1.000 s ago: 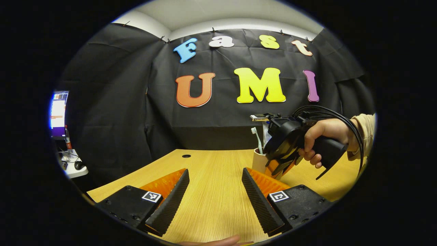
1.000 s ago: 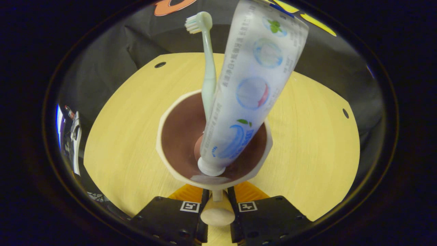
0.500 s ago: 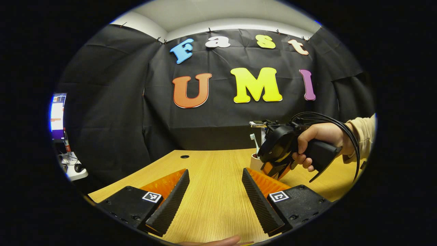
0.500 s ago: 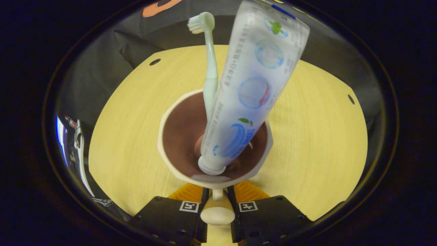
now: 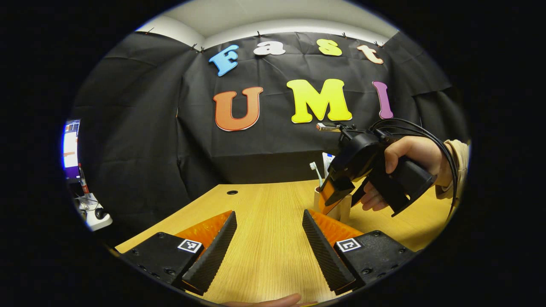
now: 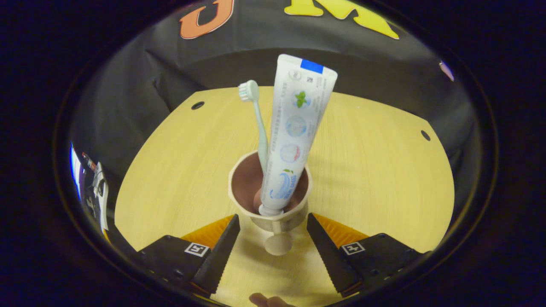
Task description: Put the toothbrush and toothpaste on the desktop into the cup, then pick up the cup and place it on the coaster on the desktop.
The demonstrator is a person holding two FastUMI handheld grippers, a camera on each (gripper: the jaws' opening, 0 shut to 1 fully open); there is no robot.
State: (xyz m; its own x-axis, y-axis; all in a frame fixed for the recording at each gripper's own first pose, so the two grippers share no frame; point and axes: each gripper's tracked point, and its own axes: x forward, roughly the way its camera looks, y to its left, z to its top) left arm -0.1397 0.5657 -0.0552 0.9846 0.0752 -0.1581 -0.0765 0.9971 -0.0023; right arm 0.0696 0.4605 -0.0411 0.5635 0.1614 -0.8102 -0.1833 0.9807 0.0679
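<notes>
1. With its fingers spread wide and holding nothing, my right gripper [image 6: 273, 251] frames the cup [image 6: 269, 194], which stands on the desktop [image 6: 375, 170] with the toothbrush [image 6: 257, 119] and toothpaste [image 6: 296, 128] upright inside.
2. My left gripper [image 5: 269, 245] hovers wide open and empty, well apart from the cup.
3. I judge the risk to be a finger clipping the cup's handle on retreat and tipping the top-heavy load.
4. Half a second ago my right fingers clamped that handle; now they are apart and drawn back. I cannot make out the coaster.

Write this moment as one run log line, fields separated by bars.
right gripper: open, behind cup | cup: upright on desktop, holds toothbrush, toothpaste | left gripper: open
</notes>
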